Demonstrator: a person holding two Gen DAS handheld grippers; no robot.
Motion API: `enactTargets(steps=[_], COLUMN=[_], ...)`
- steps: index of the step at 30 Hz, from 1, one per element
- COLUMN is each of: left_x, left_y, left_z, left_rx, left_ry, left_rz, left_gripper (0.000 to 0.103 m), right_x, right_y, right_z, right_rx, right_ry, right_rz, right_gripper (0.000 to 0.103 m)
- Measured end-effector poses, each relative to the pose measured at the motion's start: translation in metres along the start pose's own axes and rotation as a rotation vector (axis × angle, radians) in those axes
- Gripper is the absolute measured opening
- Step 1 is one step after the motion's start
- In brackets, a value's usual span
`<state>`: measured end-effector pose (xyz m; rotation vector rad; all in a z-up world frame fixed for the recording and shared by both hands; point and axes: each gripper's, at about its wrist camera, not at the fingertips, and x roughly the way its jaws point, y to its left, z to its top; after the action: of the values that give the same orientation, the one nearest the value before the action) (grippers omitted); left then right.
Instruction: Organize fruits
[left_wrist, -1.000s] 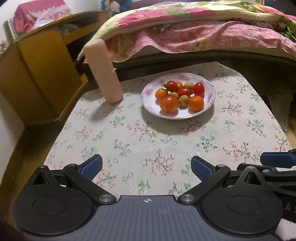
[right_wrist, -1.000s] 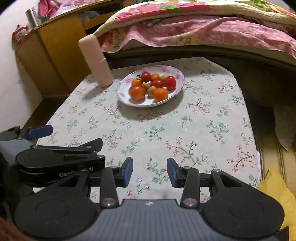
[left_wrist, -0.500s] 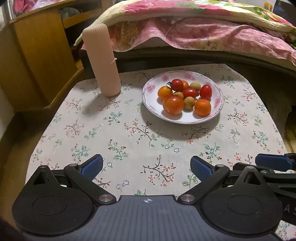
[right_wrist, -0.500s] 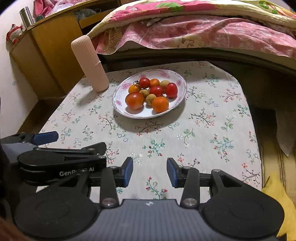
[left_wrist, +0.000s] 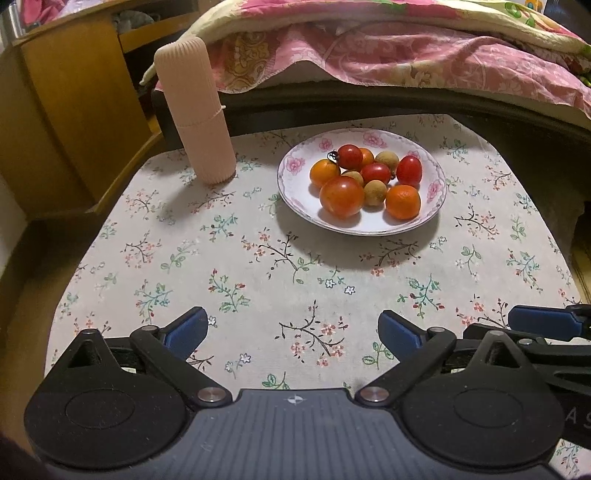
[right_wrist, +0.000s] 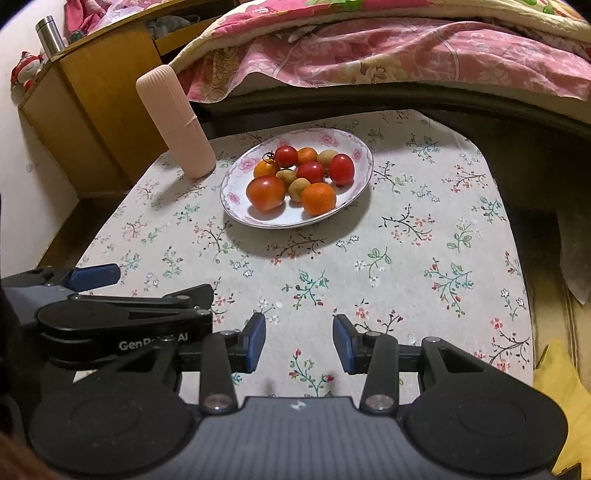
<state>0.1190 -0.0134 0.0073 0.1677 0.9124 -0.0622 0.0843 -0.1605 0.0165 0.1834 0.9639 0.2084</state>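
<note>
Since earlier frame, plate (left_wrist: 295, 164) sits nearer, more centred. Fruit (left_wrist: 341, 195) piled on plate mid tabletop (left_wrist: 258, 288): small, round, soft-skinned, likely to roll. Pinch gently across widest part. Left gripper (left_wrist: 291, 330) fingers wide apart, right gripper (right_wrist: 299, 341) fingers apart, both empty.

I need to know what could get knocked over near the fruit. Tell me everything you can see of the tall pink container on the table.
The pink container is a tall, slim cylinder with fine vertical ribs and a rounded top, matte like plastic. A seam rings it about halfway up, so it looks like two closed halves. It stands upright on the floral tablecloth at the table's far left corner, left of the plate and apart from it. Nothing else touches it.
</note>
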Motion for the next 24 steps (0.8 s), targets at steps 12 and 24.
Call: enactTargets(steps=[12, 24], left_x=[0.0007, -0.0028], left_y=[-0.0021, -0.0031], left_z=[-0.0016, -0.0013], left_rx=[0.008, 0.015], left_ry=[-0.003, -0.034], left_rz=[-0.005, 0.01], left_gripper=[0.1, 0.101], right_x=[-0.0003, -0.0025], right_y=[-0.0007, -0.0016], right_z=[-0.0021, -0.0017], right_rx=[-0.006, -0.014], right_ry=[-0.004, -0.017], right_rz=[-0.009, -0.006], right_gripper=[0.046, 0.046])
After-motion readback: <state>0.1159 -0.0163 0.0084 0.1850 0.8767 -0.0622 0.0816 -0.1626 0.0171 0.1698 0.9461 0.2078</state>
